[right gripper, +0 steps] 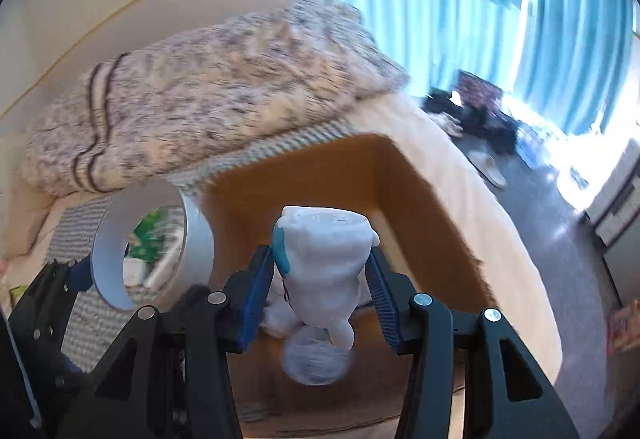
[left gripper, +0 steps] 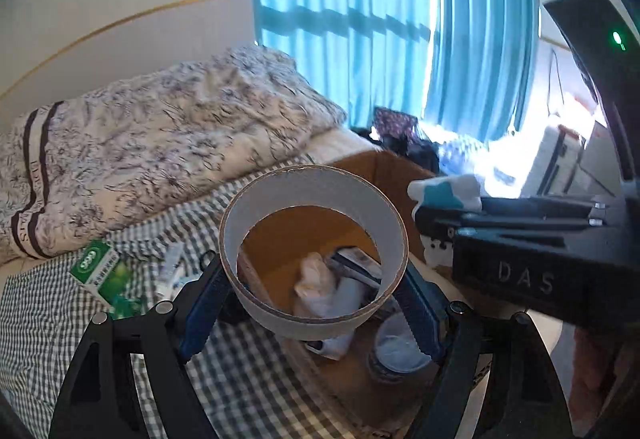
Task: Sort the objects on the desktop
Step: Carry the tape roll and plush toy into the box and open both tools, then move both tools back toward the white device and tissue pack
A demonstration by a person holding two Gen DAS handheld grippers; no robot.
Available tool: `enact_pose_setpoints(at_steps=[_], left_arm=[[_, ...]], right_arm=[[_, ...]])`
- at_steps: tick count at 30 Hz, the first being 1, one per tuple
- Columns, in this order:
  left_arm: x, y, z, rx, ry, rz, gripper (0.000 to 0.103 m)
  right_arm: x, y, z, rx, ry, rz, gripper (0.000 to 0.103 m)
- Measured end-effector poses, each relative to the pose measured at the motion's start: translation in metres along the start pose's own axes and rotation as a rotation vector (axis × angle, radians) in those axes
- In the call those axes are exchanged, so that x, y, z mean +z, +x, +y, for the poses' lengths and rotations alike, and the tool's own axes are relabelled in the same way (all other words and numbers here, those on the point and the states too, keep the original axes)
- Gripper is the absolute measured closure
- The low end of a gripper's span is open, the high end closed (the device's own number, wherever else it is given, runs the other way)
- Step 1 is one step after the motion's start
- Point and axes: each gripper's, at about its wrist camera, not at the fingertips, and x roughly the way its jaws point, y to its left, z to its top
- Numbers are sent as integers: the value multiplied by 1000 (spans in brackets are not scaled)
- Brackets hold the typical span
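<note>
Two loads hang over the box [right gripper: 400,179], both ready to drop. Your right gripper [right gripper: 320,279] has its fingers [right gripper: 256,279] pinching the toy [right gripper: 320,251] at the sides, its long axis running up and down, directly above the box's open middle. Your left gripper [left gripper: 316,299] clamps the tape roll [left gripper: 314,251] across its width, hole facing the camera, over the box's near-left edge by the checked bedsheet [left gripper: 248,367]. Inside the box lie a cloth [left gripper: 316,279] and a round lid [left gripper: 400,347]. A green packet [left gripper: 104,271] remains on the bed, left of the box. My judgement: the toy is nearer a clean release; nothing blocks its fall.
</note>
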Motion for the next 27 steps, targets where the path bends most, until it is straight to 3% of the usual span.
enact_pose_setpoints(at_steps=[5, 9, 17, 22, 27], left_arm=[[-14, 28, -17, -17, 22, 84, 18], [-23, 34, -20, 19, 49, 106, 8], [-18, 26, -10, -19, 33, 95, 0], [-19, 14, -12, 4, 50, 76, 0], [-22, -2, 17, 48, -9, 65, 0]], right_arm=[[-11, 27, -25, -77, 49, 69, 55], [-14, 33, -30, -169, 64, 92, 54], [-10, 16, -15, -101, 68, 39, 54], [-10, -1, -10, -87, 74, 5, 54], [-13, -13, 4, -29, 62, -8, 54]])
